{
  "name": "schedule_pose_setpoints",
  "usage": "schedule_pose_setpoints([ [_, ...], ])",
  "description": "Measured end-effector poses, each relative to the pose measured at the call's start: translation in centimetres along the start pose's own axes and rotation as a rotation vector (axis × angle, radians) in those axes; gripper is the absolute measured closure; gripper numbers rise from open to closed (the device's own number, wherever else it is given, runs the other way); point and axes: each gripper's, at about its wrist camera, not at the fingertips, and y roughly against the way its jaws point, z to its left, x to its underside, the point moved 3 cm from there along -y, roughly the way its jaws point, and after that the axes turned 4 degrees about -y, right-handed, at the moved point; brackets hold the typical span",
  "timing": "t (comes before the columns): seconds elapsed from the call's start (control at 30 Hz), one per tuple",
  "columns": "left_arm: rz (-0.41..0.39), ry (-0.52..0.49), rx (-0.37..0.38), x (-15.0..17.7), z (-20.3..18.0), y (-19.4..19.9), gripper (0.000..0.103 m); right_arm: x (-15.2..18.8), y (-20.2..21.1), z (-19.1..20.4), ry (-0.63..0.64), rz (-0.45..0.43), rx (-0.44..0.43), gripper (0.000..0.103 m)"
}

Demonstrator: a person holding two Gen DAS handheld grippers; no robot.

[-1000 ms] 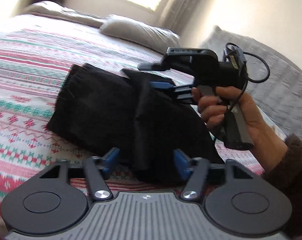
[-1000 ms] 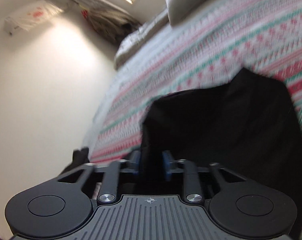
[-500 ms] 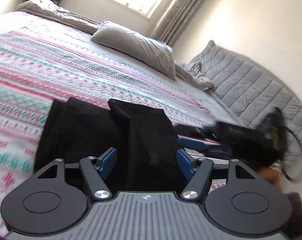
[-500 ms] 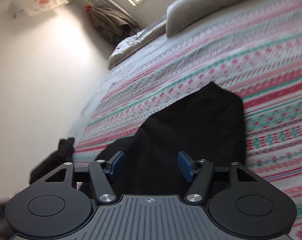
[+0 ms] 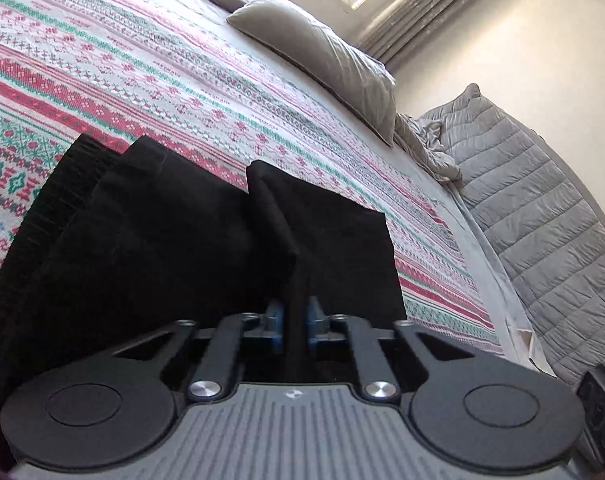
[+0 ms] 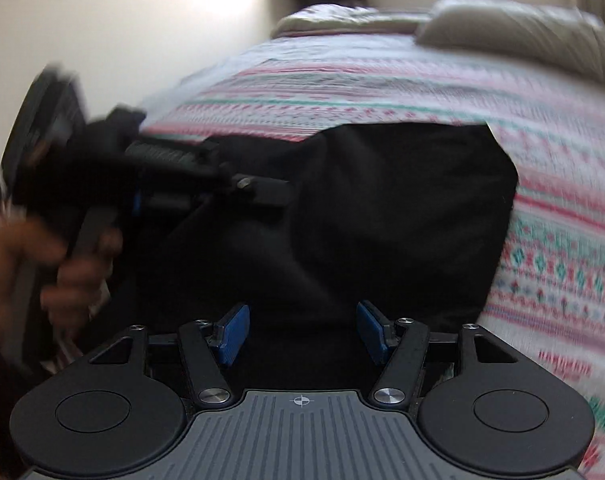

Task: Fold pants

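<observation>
Black pants (image 5: 162, 232) lie partly folded on a bed with a red, green and white patterned cover. My left gripper (image 5: 294, 326) is shut on a raised fold of the pants at their near edge. In the right wrist view the pants (image 6: 402, 208) spread ahead, and my right gripper (image 6: 302, 332) is open just above their near edge with nothing between its blue pads. The left gripper also shows in the right wrist view (image 6: 262, 188), held in a hand at the left and blurred by motion.
The patterned bedcover (image 5: 182, 72) extends beyond the pants. A grey pillow (image 5: 322, 52) lies at the head of the bed. A grey quilted cover (image 5: 534, 208) lies at the right side. A white wall (image 6: 122, 40) stands to the left.
My left gripper has shut on a fold of the pants. My right gripper has let go of the pants, opened, and swung to face across them.
</observation>
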Motion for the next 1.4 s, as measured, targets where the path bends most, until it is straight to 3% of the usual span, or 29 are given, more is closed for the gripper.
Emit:
schedule_pose_setpoints([
  [0.1, -0.032, -0.033, -0.001, -0.5, -0.9, 0.8, 0.099, -0.1, 0.5, 0.3, 0.02, -0.005, -0.004, 0.041],
  [0.27, -0.069, -0.129, -0.007, -2.6, -1.5, 3.7, 0.099, -0.8, 2.1, -1.3, -0.088, -0.062, -0.049, 0.036],
  [0.57, -0.075, -0.1, -0.185, -4.2, 4.5, 6.8, 0.098, -0.7, 2.2, -4.2, -0.234, -0.063, -0.028, 0.034],
  [0.7, -0.118, -0.07, -0.288, -4.1, 6.2, 7.9, 0.073, -0.7, 2.2, -4.6, -0.282, -0.051, -0.036, 0.034],
  [0.73, -0.124, -0.067, -0.276, -4.2, 6.6, 8.4, 0.063, -0.7, 2.1, -4.8, -0.296, -0.047, -0.04, 0.034],
  [0.8, -0.12, -0.043, -0.211, -4.2, 7.2, 8.8, 0.03, -0.7, 1.8, -5.0, -0.333, -0.039, -0.053, 0.034],
  [0.87, -0.089, -0.009, -0.129, -4.1, 7.7, 8.7, 0.021, -0.8, 1.3, -5.6, -0.38, -0.026, -0.069, 0.034],
  [1.03, 0.001, 0.081, -0.048, -3.5, 9.5, 6.8, 0.022, -0.8, 0.4, -7.1, -0.524, -0.021, -0.14, 0.034],
  [1.1, 0.008, 0.119, -0.024, -3.4, 10.3, 6.2, 0.03, -0.8, -0.1, -7.8, -0.608, -0.024, -0.19, 0.034],
  [1.2, 0.019, 0.215, 0.073, -3.4, 11.6, 5.2, 0.045, -0.7, -1.1, -9.2, -0.737, -0.031, -0.271, 0.036],
  [1.27, 0.024, 0.256, 0.102, -3.4, 12.2, 4.6, 0.05, -0.9, -1.8, -9.7, -0.804, -0.037, -0.31, 0.049],
  [1.4, 0.046, 0.372, 0.195, -3.3, 13.7, 3.4, 0.078, -1.0, -3.5, -10.6, -0.905, -0.037, -0.339, 0.073],
])
